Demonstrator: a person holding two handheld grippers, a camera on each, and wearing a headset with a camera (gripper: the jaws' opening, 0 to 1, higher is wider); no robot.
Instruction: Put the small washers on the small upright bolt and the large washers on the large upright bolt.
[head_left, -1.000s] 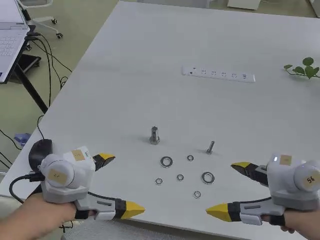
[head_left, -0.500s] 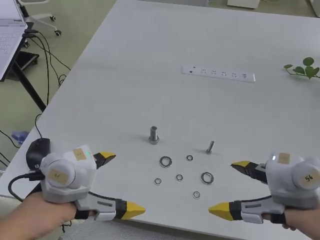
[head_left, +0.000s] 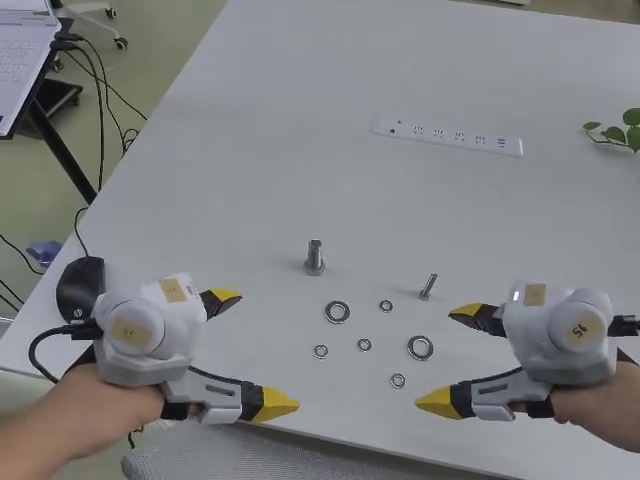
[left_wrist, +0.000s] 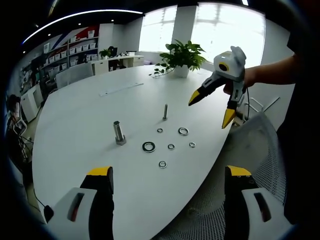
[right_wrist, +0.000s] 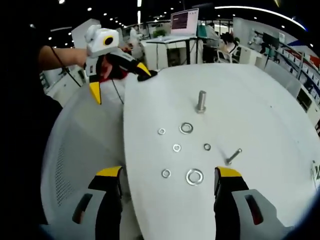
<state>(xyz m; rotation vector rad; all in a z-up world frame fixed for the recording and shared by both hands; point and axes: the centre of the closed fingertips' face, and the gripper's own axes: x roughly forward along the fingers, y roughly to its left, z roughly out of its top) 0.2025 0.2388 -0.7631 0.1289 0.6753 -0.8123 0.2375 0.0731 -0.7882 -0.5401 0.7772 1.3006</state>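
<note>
Both tools spread wide and empty at the near edge of the desk (head_left: 300, 120): left tool (head_left: 255, 350), right tool (head_left: 444, 359). Washers lie flat between them, just ahead. Large bolt (head_left: 315, 256) stands upright beyond, left of centre. Small bolt (head_left: 429, 287) is nearer my right tool. One large washer (head_left: 420, 348) is closest to the right tool, with small washers (head_left: 364, 345) scattered around. Small bolt looks tilted in the head view; can't confirm.

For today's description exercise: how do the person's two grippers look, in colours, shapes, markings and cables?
The left gripper and right gripper have rounded white-grey bodies, black jaws with pointed yellow tips, and tan stickers. A black cable leads from the left one.
</note>
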